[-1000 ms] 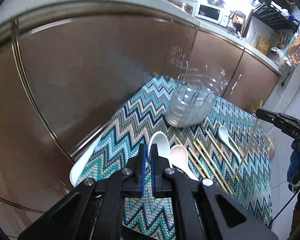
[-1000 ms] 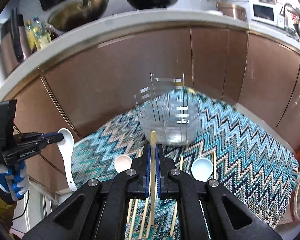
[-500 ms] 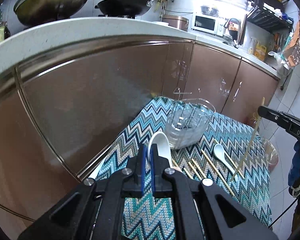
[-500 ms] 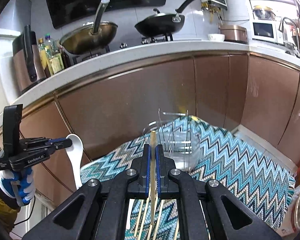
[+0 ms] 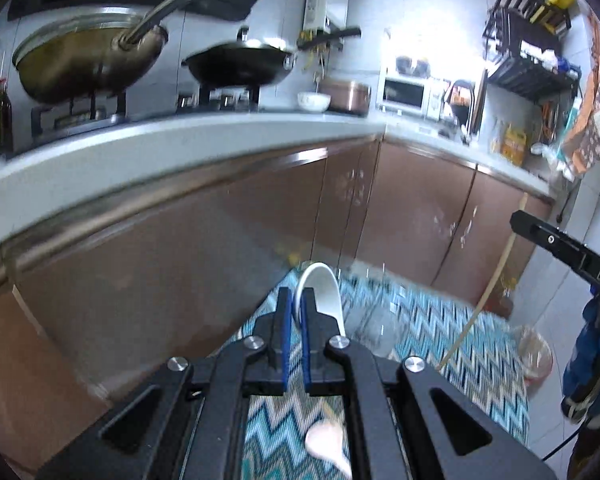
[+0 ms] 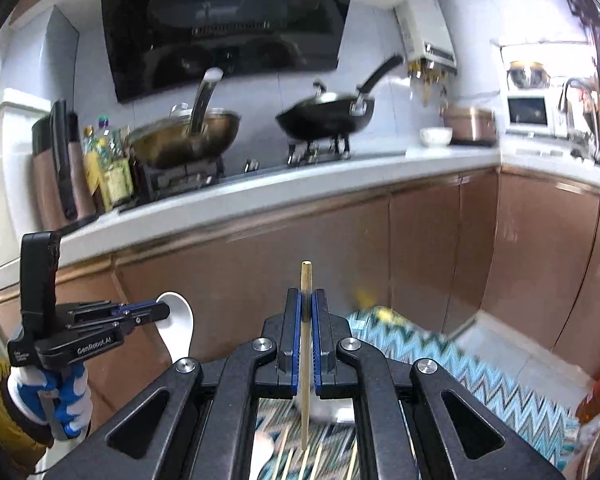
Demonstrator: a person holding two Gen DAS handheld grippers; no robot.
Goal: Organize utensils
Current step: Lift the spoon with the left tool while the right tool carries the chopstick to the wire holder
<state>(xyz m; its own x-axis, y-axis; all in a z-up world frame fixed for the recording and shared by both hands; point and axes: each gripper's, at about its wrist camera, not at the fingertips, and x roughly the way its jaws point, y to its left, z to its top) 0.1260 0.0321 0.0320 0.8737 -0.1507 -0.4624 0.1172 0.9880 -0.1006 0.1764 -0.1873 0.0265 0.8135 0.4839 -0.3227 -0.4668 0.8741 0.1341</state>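
Observation:
My left gripper [image 5: 295, 296] is shut on a white ceramic spoon [image 5: 323, 292], whose bowl sticks up past the blue pads; the same spoon [image 6: 178, 322] and gripper [image 6: 162, 314] show at the left of the right wrist view. My right gripper [image 6: 306, 298] is shut on a wooden chopstick [image 6: 305, 360] that stands nearly upright; the chopstick [image 5: 496, 280] hangs slanted at the right of the left wrist view. A clear glass holder [image 5: 374, 320] stands blurred on the zigzag cloth [image 5: 472, 344]. Another spoon [image 5: 326, 442] and more chopsticks [image 6: 300, 464] lie on the cloth below.
Brown cabinet doors [image 5: 160, 280] stand close behind the clothed table, under a pale countertop [image 6: 284, 188]. Two pans [image 6: 188, 140] sit on the stove, with a microwave [image 6: 528, 112] further along. A person's blue-gloved hand [image 6: 48, 396] holds the left gripper.
Both grippers have risen with the spoon and the chopstick still held. The views tilted upward, so the table and glass holder dropped low in frame and the stove came into sight.

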